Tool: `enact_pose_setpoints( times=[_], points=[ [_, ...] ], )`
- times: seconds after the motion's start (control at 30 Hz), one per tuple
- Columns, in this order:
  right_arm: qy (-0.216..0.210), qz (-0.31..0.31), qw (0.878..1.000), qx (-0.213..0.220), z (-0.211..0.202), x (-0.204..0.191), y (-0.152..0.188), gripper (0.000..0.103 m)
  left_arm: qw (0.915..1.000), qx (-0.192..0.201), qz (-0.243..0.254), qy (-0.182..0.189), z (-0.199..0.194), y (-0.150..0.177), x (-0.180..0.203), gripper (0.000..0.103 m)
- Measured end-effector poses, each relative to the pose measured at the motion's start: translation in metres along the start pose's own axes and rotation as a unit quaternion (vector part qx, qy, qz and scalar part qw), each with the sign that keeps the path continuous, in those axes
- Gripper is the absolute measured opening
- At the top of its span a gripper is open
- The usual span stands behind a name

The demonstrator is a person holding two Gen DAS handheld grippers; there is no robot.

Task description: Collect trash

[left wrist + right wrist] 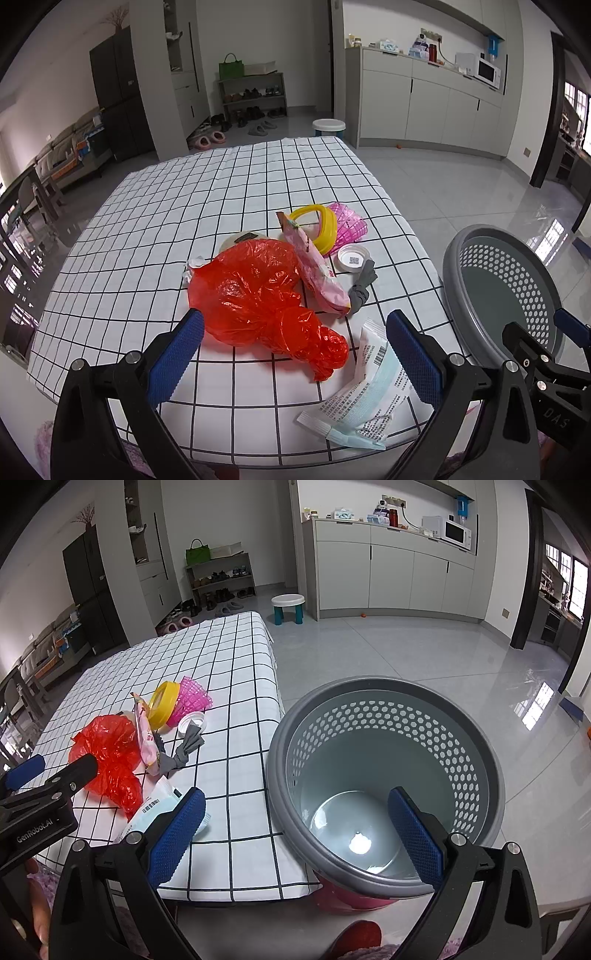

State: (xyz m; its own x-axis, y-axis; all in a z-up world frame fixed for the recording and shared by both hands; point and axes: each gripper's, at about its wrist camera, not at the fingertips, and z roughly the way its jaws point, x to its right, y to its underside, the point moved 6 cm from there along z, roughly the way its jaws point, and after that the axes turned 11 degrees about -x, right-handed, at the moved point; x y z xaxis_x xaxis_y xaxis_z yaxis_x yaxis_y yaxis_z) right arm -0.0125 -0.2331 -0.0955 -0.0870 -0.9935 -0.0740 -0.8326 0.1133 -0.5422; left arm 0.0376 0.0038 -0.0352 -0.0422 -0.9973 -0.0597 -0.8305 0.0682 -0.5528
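Hovering wide open, left gripper (295,354) is seen over red plastic bag (255,295) and mask packet (369,391) on checked tablecloth (184,221). Right gripper (295,834), jaws apart and empty, is held above grey perforated bin (384,738); bin floor is shown only in right wrist view.

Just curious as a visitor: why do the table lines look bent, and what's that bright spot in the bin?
Left wrist view: fisheye lens bows the checked tablecloth grid, corners go black. Right wrist view: glare on the grey perforated basket floor; window reflections on the tiles.
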Motion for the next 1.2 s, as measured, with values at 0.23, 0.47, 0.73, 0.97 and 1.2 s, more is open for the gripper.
enact_pose_setpoints(
  times=[0.23,0.47,0.73,0.97,1.2],
  points=[
    [-0.001,0.0,1.0,0.0,0.0,0.0,0.0,0.094,1.0,-0.001,0.001,0.001,0.0023,0.0002,0.0003,0.097],
    [-0.001,0.001,1.0,0.0,0.0,0.0001,0.0,0.094,1.0,-0.002,0.005,0.0,0.0027,0.0008,0.0022,0.097],
    [-0.003,0.002,1.0,0.001,-0.0019,0.0007,-0.0007,0.094,1.0,-0.001,0.004,0.001,0.0018,0.0007,0.0028,0.097],
    [-0.007,0.003,1.0,0.0,-0.0015,0.001,-0.0013,0.094,1.0,-0.002,0.004,0.0,0.0012,0.0006,0.0028,0.097],
    [-0.008,0.004,1.0,-0.001,0.0002,-0.0005,-0.0016,0.094,1.0,-0.002,0.005,0.0,0.0011,0.0007,0.0029,0.097]
  ],
)
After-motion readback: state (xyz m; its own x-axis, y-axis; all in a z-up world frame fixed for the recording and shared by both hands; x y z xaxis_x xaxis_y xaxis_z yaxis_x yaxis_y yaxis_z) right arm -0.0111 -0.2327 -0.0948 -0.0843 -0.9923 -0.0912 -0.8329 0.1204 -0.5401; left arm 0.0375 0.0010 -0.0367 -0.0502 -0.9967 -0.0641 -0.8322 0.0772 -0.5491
